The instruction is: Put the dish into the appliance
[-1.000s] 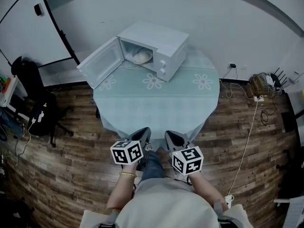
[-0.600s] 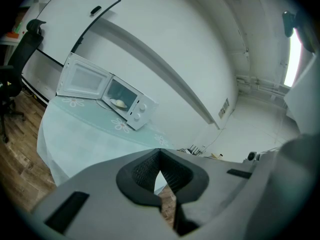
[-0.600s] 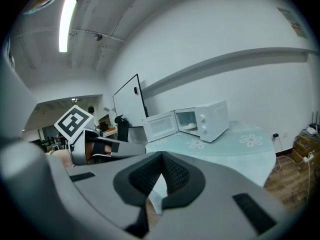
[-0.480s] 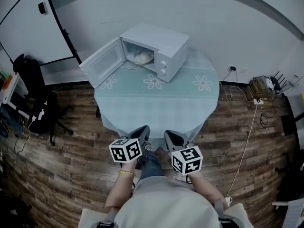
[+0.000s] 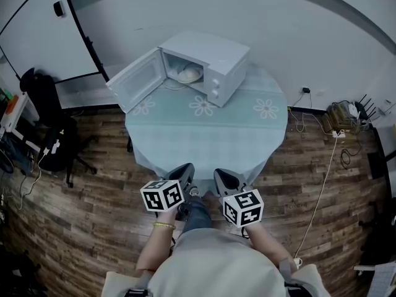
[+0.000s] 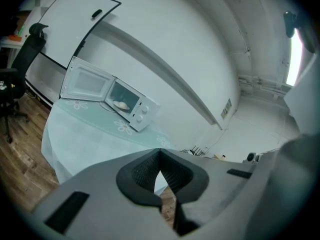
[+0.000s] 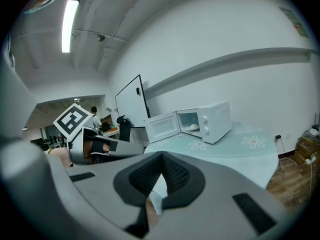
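Note:
A white microwave (image 5: 207, 60) stands at the back of the round table (image 5: 207, 132), its door (image 5: 137, 80) swung open to the left. A pale dish (image 5: 189, 74) lies inside the cavity; it also shows in the left gripper view as the dish (image 6: 121, 104) and in the right gripper view as the dish (image 7: 192, 127). My left gripper (image 5: 183, 174) and right gripper (image 5: 224, 178) hover side by side off the table's near edge, far from the microwave. Both are shut with nothing between the jaws, as the left gripper (image 6: 160, 151) and right gripper (image 7: 161, 156) show close up.
A black office chair (image 5: 44, 116) stands on the wooden floor at the left, below a whiteboard (image 5: 37, 39). Cables and a power strip (image 5: 339, 113) lie on the floor at the right. The table carries a pale green cloth with flower prints.

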`<state>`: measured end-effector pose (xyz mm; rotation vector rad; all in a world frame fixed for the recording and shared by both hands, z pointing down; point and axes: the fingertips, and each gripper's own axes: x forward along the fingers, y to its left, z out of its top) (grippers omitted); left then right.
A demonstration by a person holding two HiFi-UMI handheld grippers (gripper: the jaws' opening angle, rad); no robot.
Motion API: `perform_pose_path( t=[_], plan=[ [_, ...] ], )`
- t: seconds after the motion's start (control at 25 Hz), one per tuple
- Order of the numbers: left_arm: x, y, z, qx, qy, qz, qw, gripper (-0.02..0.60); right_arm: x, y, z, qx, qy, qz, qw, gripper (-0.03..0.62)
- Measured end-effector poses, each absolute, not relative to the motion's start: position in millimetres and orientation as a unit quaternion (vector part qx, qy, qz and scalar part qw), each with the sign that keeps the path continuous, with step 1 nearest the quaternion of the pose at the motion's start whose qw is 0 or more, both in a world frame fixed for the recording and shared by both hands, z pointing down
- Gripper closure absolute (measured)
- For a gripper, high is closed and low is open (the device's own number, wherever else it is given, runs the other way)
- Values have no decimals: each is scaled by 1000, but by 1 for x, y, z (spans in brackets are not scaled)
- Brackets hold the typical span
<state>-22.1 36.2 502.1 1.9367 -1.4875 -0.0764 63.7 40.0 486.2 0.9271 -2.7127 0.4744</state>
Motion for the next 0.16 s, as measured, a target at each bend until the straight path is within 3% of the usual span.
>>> perform_pose_path(
  t=[0.16],
  plan=[
    [-23, 38, 502, 742, -573, -34, 346, 569, 64, 41, 487, 317, -927, 163, 117, 588]
  ],
)
